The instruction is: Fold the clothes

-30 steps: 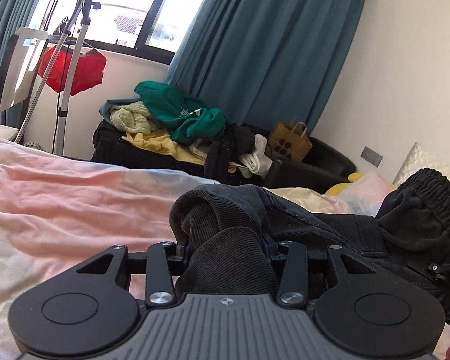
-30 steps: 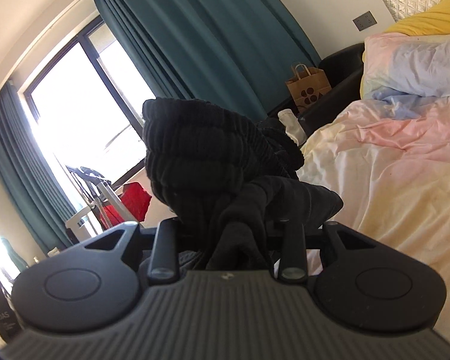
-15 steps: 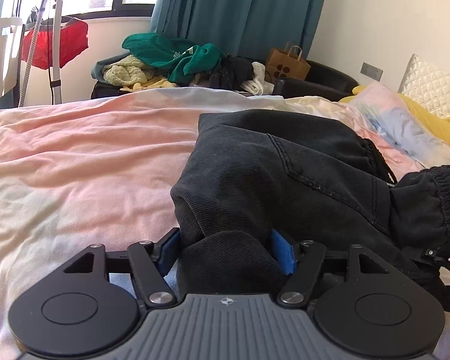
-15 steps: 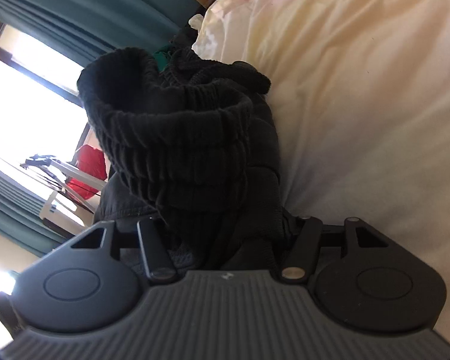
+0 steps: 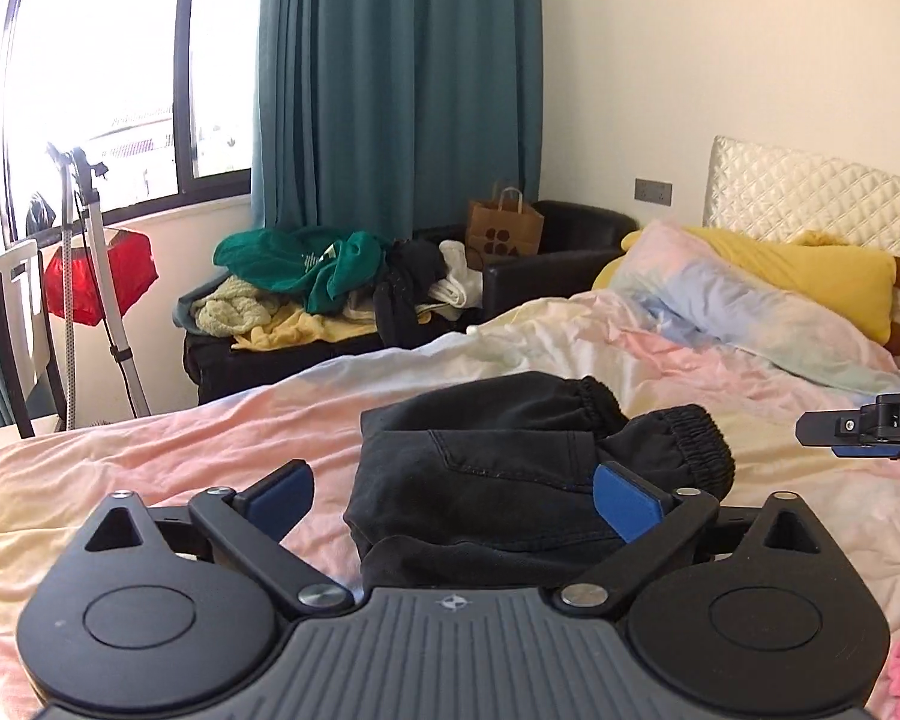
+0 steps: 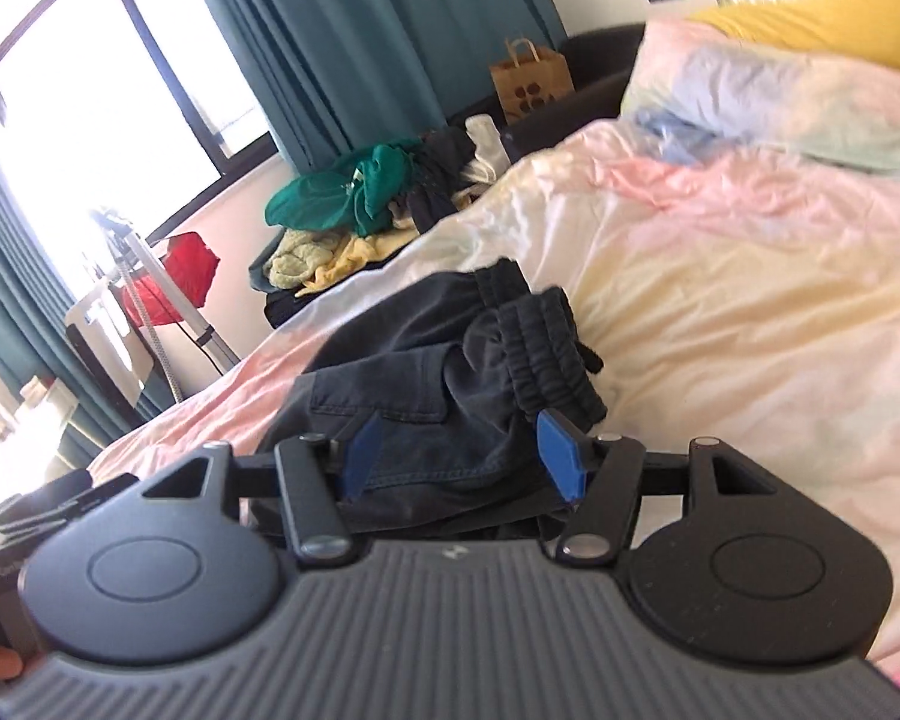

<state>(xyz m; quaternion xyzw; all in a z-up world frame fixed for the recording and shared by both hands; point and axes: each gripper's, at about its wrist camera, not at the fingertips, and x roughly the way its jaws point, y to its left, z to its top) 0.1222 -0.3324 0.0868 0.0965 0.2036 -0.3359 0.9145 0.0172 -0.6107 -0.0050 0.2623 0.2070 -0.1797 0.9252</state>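
Left wrist: trousers (image 5: 486, 468) beyond (untouched) jaws

Black trousers (image 5: 510, 480) on pastel pink-yellow sheet (image 5: 120, 468), teal curtains (image 5: 390, 78), yellow pillow (image 5: 810, 276)

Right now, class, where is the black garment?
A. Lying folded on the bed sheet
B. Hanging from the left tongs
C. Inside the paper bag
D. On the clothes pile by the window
A: the black garment lies bunched in folds on the bed sheet, with no pad pressing it.
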